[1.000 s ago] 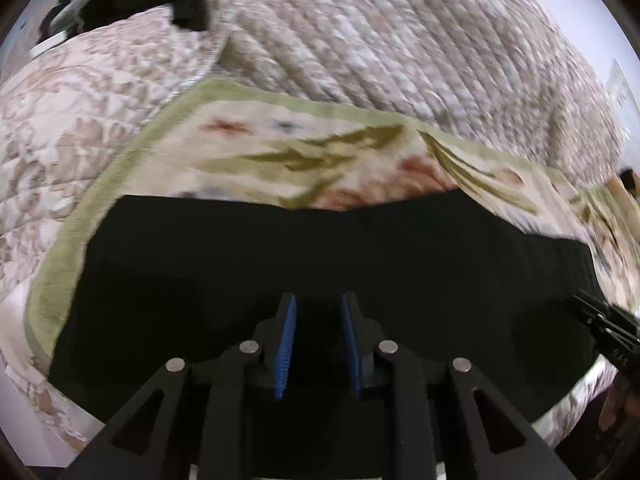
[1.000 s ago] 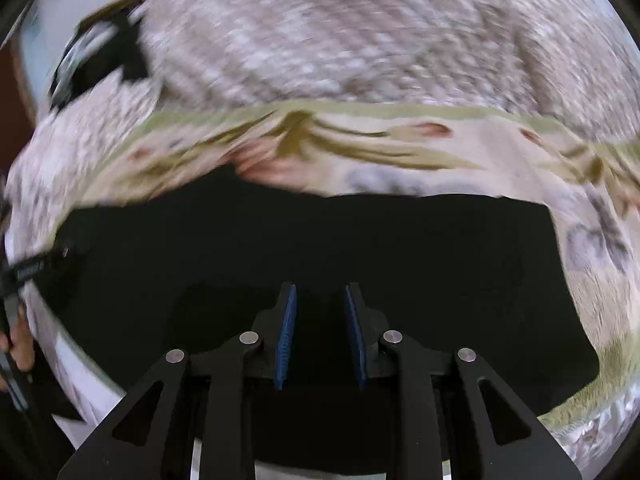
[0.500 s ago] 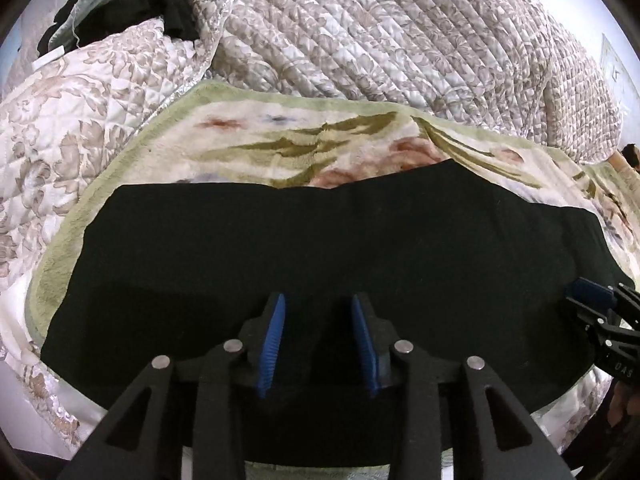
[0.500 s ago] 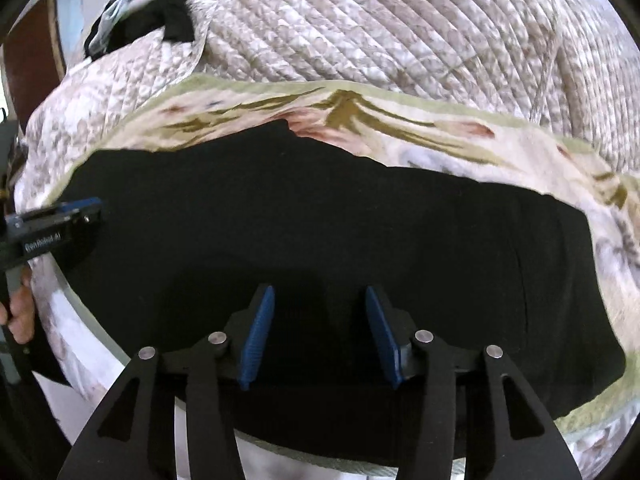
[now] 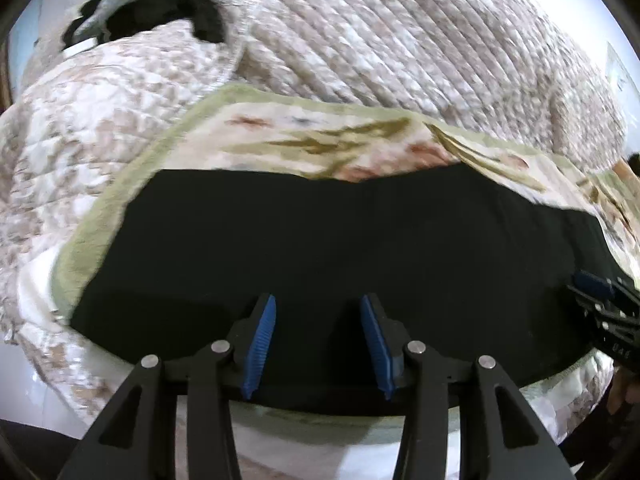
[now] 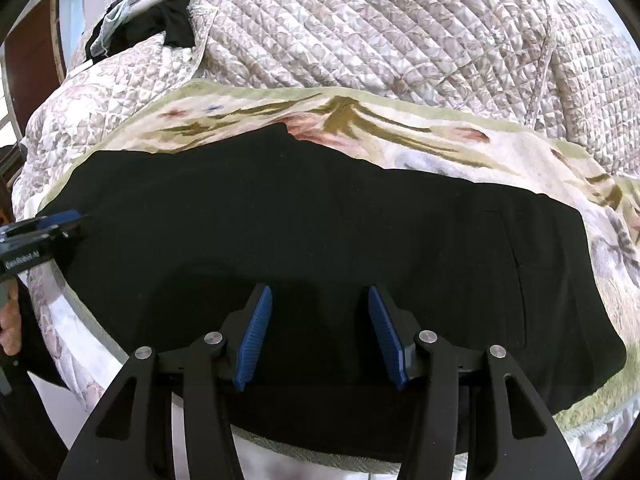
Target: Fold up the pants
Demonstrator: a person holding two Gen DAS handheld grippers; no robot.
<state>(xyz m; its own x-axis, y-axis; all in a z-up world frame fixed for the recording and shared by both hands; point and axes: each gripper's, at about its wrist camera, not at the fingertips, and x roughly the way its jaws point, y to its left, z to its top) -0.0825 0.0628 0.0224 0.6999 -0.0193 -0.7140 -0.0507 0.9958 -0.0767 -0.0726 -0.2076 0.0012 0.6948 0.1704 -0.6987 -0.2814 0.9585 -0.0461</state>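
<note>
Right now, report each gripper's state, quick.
Left gripper: jaws opening, pads apart over the black pants, gripping nothing.
Right gripper: jaws opening, pads apart over the pants, gripping nothing.

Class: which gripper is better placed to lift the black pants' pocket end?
Right: right gripper hovers near the pocket of the black fabric pants; left gripper is at the far end. Both jaws opening, pinching nothing.

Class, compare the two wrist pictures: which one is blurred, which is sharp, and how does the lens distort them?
Left wrist view: motion-smeared, the quilted beige bedspread loses its stitching. Right wrist view: sharp, seams visible on the flat black pants. Both: fisheye bending, dark round corners, and the flowered green-edged blanket curves.
</note>
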